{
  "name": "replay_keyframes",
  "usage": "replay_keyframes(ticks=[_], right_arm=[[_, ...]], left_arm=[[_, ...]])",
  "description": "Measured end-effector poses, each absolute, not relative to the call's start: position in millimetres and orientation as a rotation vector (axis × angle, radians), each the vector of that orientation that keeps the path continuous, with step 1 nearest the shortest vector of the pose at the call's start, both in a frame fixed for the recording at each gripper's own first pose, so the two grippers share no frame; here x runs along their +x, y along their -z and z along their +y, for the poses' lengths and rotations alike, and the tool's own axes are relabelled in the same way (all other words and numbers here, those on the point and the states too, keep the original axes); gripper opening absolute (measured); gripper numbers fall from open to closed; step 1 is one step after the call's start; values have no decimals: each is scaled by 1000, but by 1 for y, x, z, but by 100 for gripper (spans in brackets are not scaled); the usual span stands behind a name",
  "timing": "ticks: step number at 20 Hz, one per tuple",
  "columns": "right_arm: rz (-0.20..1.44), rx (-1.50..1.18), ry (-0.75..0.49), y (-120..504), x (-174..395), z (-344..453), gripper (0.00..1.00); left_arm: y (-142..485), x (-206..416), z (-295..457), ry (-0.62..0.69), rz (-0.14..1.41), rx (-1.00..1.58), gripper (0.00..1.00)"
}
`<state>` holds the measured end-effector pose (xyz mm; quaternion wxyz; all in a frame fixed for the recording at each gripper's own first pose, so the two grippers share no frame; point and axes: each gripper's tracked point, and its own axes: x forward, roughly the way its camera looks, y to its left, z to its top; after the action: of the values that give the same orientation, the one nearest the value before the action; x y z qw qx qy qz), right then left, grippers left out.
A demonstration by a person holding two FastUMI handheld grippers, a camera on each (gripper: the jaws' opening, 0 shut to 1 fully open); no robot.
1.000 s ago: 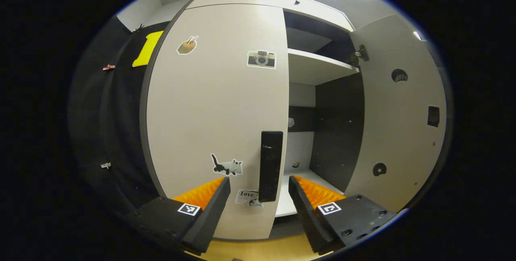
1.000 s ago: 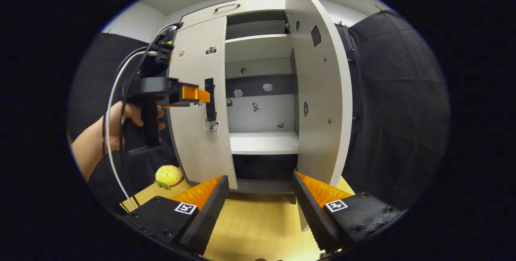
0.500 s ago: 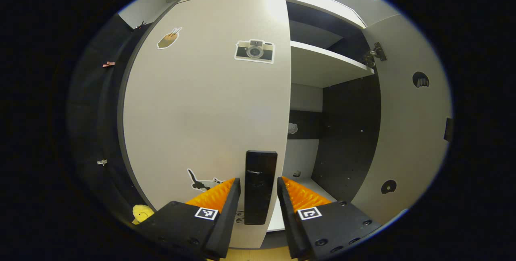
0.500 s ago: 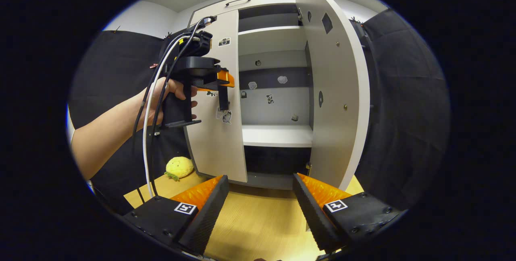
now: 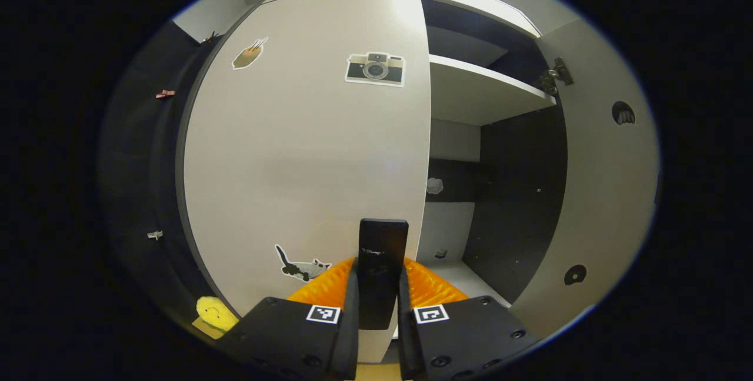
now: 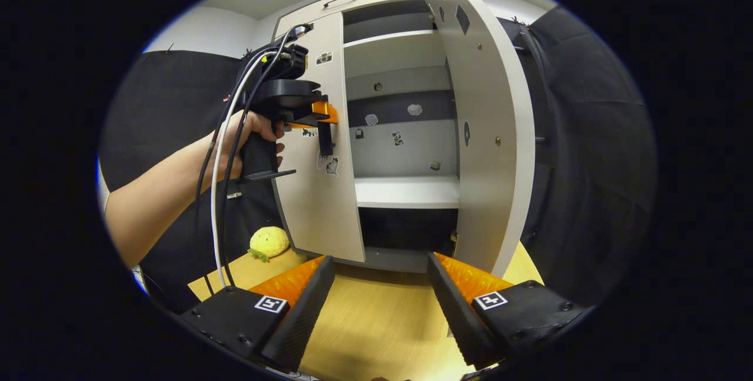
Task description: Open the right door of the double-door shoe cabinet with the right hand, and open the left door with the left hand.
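Handle (image 5: 382,272) of the left door (image 5: 306,157), a black upright bar near the door's inner edge, now sits squeezed between the two fingers of the left gripper (image 5: 377,334). Half a second ago there was a gap on each side of the bar; a second ago the fingers stood wide apart and farther back. So the left gripper has moved in and closed on the handle. The door itself has not swung yet and looks flat against the shoe cabinet (image 6: 376,134).

From the right gripper view, a hand (image 6: 247,134) holds the left gripper up at the handle (image 6: 325,139), and the left door (image 6: 317,151) there looks closed too. The right door (image 6: 488,134) stands wide open, with its edge turned toward us. White shelves and small stickers show inside. That half of the job looks done.

The right gripper (image 6: 379,304) hangs low over the wooden floor (image 6: 376,322), its fingers wide apart and holding nothing.

A yellow plush toy (image 6: 269,241) lies on the floor by the left door's bottom corner.

The next move is likely a pull on the handle, swinging the left door out toward the toy side.
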<state>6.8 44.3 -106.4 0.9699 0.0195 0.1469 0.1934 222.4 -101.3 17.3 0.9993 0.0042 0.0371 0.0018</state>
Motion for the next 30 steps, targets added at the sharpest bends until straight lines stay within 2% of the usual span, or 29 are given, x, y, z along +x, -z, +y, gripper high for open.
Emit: replay_keyframes(ticks=[7, 12, 17, 20, 30], right_arm=[[311, 34, -384, 107, 2, 43, 99], [285, 44, -322, 93, 16, 39, 99], [233, 24, -226, 79, 64, 40, 98], [219, 13, -175, 74, 71, 33, 98], [183, 36, -46, 72, 122, 17, 98]], left_arm=[[-17, 219, -101, 7, 80, 8, 11], [-18, 199, -99, 48, 74, -29, 10], [-20, 159, -89, 116, 69, -51, 10], [-19, 148, -83, 140, 62, -65, 10], [-20, 81, -37, 175, 31, -94, 10]])
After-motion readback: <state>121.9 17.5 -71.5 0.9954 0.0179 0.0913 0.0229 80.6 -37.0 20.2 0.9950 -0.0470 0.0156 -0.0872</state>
